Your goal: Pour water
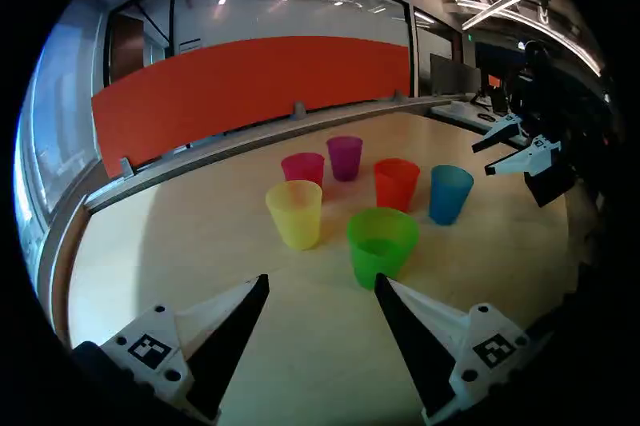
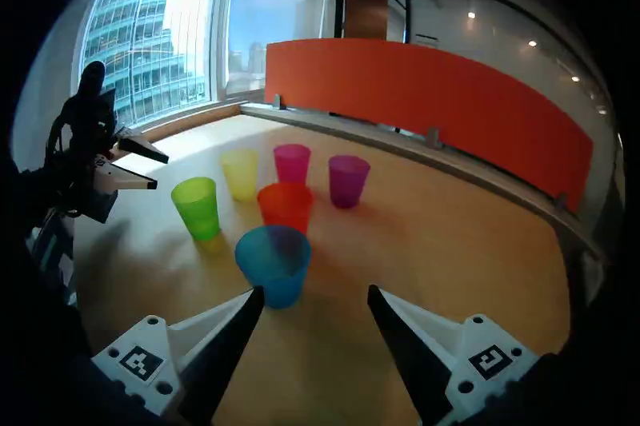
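The left gripper (image 1: 320, 277) has its jaws wide apart and empty, the green cup (image 1: 382, 246) just beyond them on the surface (image 1: 200, 266). The right gripper (image 2: 314, 288), likewise agape and empty, faces the blue cup (image 2: 273, 264).

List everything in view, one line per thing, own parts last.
table: one, light wood, under everything
panel: one, orange, along table's far edge
green cup: one, green, nearest left tongs
yellow cup: one, yellow, beside green cup
pink cup: one, pink, beside yellow cup
purple cup: one, purple, nearest panel
orange cup: one, orange, cluster middle
blue cup: one, blue, nearest right tongs
left tongs: one, white-black, open
right tongs: one, white-black, open
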Demonstrator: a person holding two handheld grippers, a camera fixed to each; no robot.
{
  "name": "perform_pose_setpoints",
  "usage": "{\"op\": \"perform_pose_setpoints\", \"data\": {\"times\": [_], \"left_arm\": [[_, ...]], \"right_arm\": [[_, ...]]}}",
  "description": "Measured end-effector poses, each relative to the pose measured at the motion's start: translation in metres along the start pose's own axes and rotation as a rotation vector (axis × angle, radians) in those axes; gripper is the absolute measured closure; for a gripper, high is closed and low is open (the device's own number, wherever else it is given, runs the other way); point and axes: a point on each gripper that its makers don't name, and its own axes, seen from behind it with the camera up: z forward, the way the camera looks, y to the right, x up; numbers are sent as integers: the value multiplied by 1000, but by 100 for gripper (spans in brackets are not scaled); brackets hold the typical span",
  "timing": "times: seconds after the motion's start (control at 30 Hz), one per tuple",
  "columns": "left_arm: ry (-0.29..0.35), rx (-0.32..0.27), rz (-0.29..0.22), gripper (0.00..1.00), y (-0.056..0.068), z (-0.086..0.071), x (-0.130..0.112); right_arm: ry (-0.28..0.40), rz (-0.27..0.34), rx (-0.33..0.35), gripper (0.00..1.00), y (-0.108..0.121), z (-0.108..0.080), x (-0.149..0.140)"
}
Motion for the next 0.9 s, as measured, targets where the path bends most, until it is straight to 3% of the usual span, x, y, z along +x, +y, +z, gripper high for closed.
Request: {"op": "perform_pose_setpoints", "data": {"times": [0.67,0.9], "left_arm": [[162,189,-126,1,-50,-21,19],[211,234,-145,1,-60,-29,30]], "right_arm": [[142,76,-151,0,29,-14,32],[189,109,-223,0,43,-14,41]]}}
